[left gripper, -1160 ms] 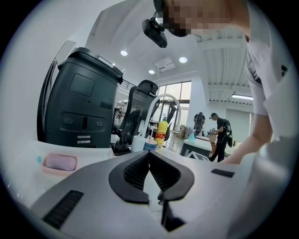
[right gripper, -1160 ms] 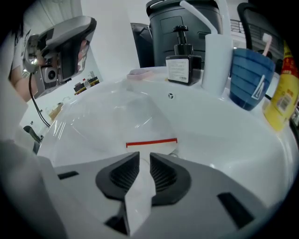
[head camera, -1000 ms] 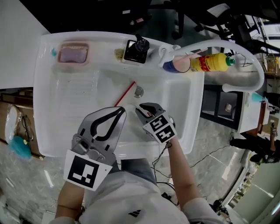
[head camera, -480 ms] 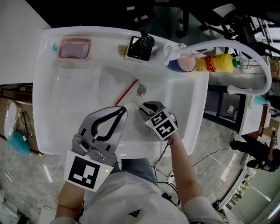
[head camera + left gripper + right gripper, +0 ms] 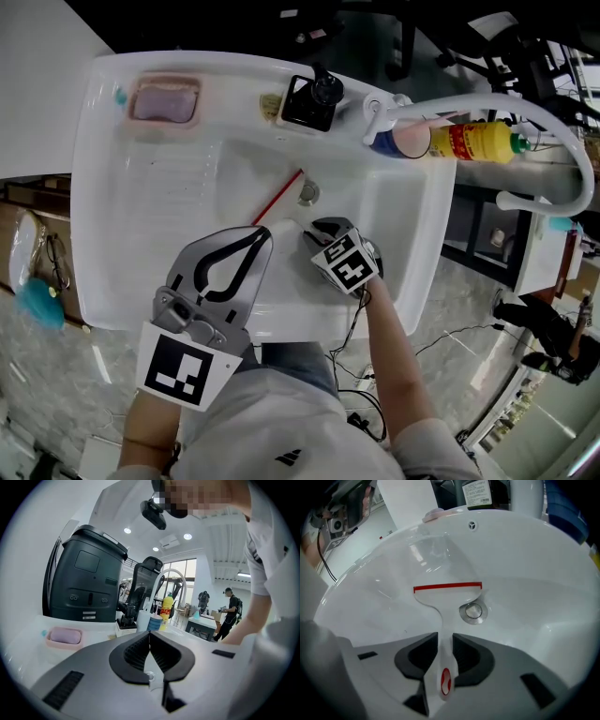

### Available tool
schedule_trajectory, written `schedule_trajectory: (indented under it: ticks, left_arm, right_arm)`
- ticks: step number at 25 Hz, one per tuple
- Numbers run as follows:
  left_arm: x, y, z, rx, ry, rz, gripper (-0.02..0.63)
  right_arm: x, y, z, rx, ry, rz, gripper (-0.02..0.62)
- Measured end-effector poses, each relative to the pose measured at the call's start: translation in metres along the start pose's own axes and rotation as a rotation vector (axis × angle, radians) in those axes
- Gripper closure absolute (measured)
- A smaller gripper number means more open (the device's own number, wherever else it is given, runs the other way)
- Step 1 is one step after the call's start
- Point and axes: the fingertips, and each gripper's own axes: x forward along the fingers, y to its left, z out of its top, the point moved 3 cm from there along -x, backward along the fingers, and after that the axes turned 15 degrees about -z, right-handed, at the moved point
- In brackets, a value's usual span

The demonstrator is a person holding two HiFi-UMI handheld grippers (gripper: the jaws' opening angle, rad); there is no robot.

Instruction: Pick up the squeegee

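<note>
The squeegee (image 5: 440,613) is white with a red blade edge and lies in the white sink basin (image 5: 150,197) beside the drain (image 5: 473,611). In the head view its red edge (image 5: 278,198) shows just past my right gripper (image 5: 323,228). My right gripper (image 5: 445,637) points steeply down into the basin. Its jaws are opening, and the squeegee's handle runs between them with a thin gap at the right pad. My left gripper (image 5: 261,232) hovers over the sink's near rim to the left, away from the squeegee. Its jaws (image 5: 149,633) are shut on nothing.
On the sink's back ledge stand a pink soap dish (image 5: 164,101), a black holder (image 5: 311,101) and a yellow bottle (image 5: 473,141). A white faucet hose (image 5: 487,98) arches at the right. People stand far off in the left gripper view.
My right gripper has sunk lower into the basin, closer over the squeegee's handle. The left gripper has stayed where it was.
</note>
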Motion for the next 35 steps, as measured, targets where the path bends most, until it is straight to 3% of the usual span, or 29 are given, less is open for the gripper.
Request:
schedule_trajectory:
  ticks: [20,29,35]
  left_arm:
    - [0.000,0.010,-0.003,-0.023,0.001,0.016,0.592]
    - [0.003,0.008,-0.002,-0.013,0.002,0.004,0.592]
    - [0.002,0.008,0.001,-0.004,0.005,0.005,0.592]
  right_arm:
    - [0.009,0.003,0.004,-0.064,0.064,0.008,0.482]
    - [0.011,0.002,0.006,-0.023,0.077,-0.006,0.493]
    - [0.001,0.002,0.012,0.026,0.023,-0.028,0.494]
